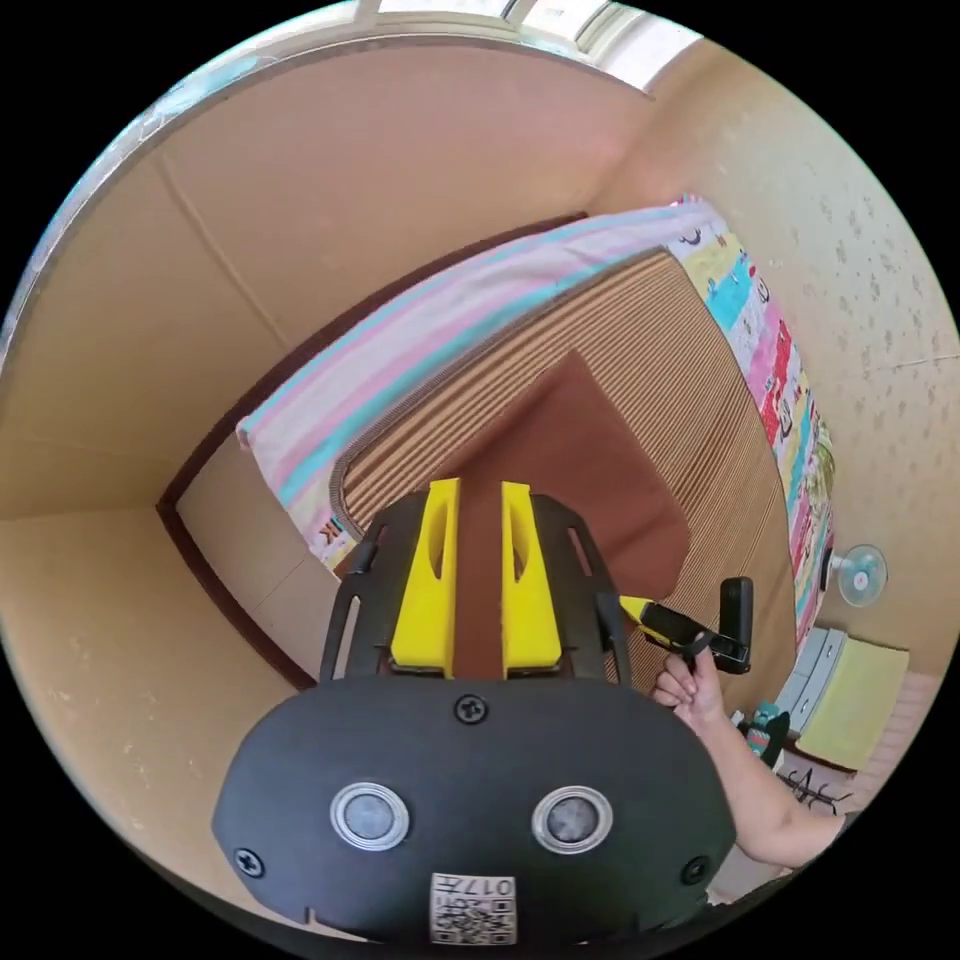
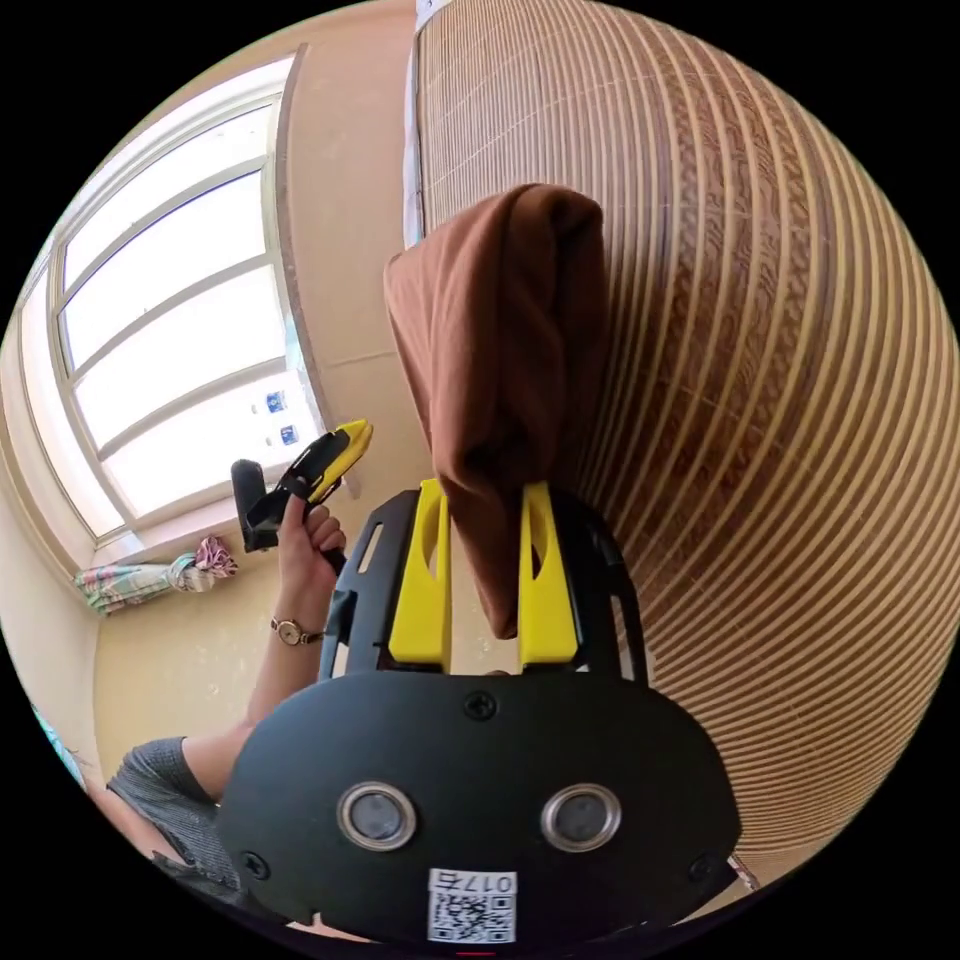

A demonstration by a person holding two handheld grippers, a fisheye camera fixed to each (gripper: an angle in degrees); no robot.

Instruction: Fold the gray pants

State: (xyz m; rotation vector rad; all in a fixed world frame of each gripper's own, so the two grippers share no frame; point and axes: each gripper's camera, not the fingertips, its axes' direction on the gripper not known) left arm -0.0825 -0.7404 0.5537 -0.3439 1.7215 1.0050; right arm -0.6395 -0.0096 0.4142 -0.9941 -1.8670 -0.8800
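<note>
striped bamboo mat (image 2: 800, 450) lies beyond both claws; brown pants (image 2: 500, 350) are pinched by the right claw (image 2: 483, 570) and lifted for folding; the left claw (image 1: 475, 575) is slightly parted, grasping nothing.

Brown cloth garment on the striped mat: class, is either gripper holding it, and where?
The right gripper has an edge fold of the brown cloth garment between its jaws; whether the left gripper grips it cannot be told.

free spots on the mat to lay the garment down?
Bare mat lies between the brown garment and the cartoon-print edge; a narrower bare strip runs between the garment and the striped sheet. It is crowded near the right gripper, where the garment's lower end and the hand sit.
</note>
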